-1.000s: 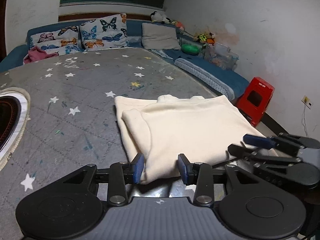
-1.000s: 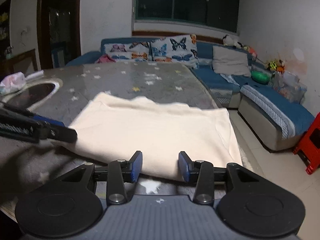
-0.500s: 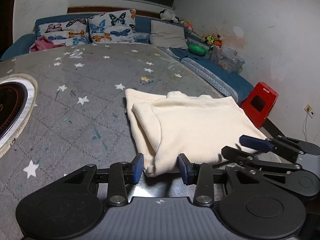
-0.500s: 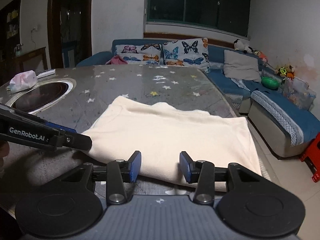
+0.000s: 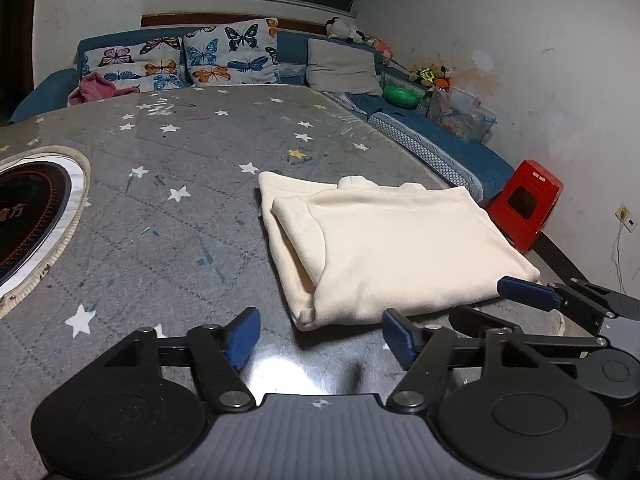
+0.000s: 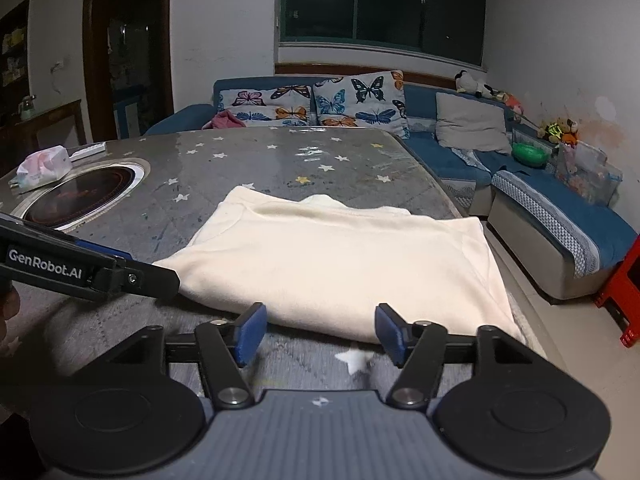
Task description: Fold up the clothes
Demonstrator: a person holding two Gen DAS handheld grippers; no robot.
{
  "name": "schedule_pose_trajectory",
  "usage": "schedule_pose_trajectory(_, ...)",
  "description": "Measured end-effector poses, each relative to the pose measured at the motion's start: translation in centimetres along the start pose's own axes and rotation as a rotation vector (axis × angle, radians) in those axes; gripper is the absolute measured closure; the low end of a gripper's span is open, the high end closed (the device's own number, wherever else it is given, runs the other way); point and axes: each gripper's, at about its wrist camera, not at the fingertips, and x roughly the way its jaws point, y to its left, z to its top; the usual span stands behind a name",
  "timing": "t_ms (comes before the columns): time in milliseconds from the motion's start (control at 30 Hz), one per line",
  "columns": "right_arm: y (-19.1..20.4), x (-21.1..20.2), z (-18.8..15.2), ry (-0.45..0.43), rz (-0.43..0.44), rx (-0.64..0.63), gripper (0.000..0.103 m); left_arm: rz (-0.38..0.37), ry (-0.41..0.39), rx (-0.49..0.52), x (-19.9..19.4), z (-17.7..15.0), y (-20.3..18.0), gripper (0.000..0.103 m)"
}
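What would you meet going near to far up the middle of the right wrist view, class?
Right gripper → cream garment → starry table → butterfly cushions → dark window.

The left wrist view looks low across the star-patterned table (image 5: 168, 168) from just behind its own blue fingertips (image 5: 242, 334), close to the folded cream garment (image 5: 392, 248); the right wrist view faces the same garment (image 6: 340, 264) from its near edge. The 2 views share the garment, the table and the blue sofa (image 6: 560, 208); each catches the other gripper at its side.
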Motion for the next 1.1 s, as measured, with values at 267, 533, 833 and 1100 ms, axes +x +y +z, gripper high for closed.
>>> schedule_pose_trajectory(267, 0.2, -1.0, -0.5, 0.0, -0.016, 0.021, 0.033, 0.01, -0.004, 0.008, -0.9, -0.7, -0.1, 0.013)
schedule_pose_trajectory(533, 0.8, -1.9, -1.0, -0.004, -0.028, 0.024, 0.021, 0.015, -0.004, 0.022, -1.5, -1.4, -0.3, 0.004)
schedule_pose_trajectory(833, 1.2, -2.7, -1.2, -0.015, -0.039, 0.016, 0.016, 0.011, -0.007, 0.033, -2.0, -1.7, -0.5, 0.0)
schedule_pose_trajectory(1100, 1.4, -3.1, -1.5, -0.019, -0.049, 0.013, 0.011, 0.016, 0.022, 0.041, -1.8, -2.2, -0.5, 0.0)
